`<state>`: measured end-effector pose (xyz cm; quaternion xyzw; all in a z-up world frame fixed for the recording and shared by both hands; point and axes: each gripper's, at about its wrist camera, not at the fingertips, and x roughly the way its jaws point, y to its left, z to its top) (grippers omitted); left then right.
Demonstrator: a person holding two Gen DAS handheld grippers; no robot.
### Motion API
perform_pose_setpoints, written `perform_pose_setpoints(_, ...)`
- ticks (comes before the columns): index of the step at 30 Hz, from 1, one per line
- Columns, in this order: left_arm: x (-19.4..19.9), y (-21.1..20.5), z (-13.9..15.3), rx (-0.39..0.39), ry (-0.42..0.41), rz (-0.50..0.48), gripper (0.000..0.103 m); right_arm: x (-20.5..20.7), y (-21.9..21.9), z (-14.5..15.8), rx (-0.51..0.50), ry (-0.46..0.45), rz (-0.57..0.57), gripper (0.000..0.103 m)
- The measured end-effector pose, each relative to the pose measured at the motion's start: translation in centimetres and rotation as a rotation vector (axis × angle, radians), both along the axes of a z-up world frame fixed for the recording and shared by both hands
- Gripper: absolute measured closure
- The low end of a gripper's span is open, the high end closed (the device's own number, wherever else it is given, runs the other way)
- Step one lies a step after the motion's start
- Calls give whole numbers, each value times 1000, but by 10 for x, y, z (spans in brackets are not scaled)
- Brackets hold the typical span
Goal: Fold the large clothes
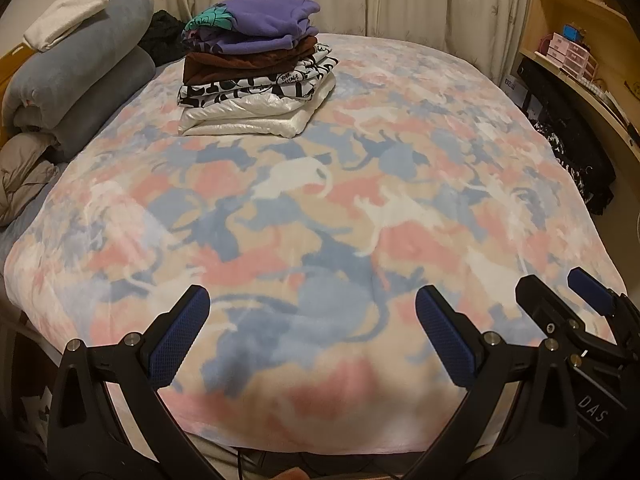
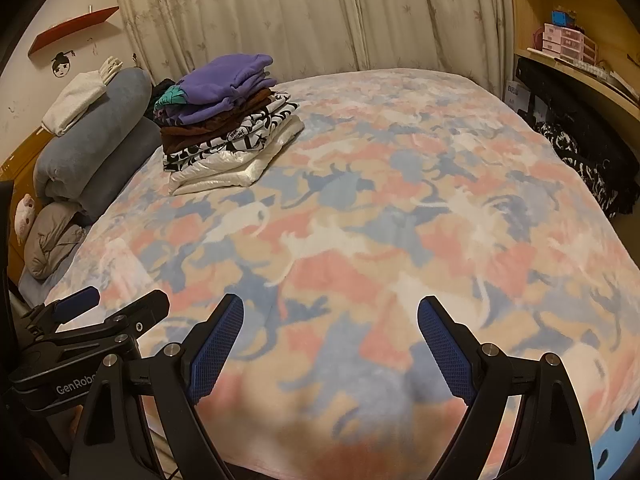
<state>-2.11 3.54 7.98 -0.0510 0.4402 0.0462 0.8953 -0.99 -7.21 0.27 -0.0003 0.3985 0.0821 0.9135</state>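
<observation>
We see a bed under a pastel cat-print blanket [image 1: 320, 208]. At its head lies a rolled grey duvet [image 1: 76, 80] with a white cloth [image 1: 68, 16] on top. Beige curtains [image 2: 304, 16] hang behind, and a wooden shelf unit [image 1: 580, 32] stands at the right.

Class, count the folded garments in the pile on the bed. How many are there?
4, stacked at the bed's far left: a purple top uppermost, a brown one beneath, then a black-and-white printed one, and a white one at the bottom. Thinner pieces may be hidden between layers.
</observation>
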Motion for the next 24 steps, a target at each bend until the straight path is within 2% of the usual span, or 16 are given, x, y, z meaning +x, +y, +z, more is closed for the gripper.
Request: perform_pose_setpoints(24,2,4,-16,5,31,-9,2,-5,1,-16,4,17,-5,13)
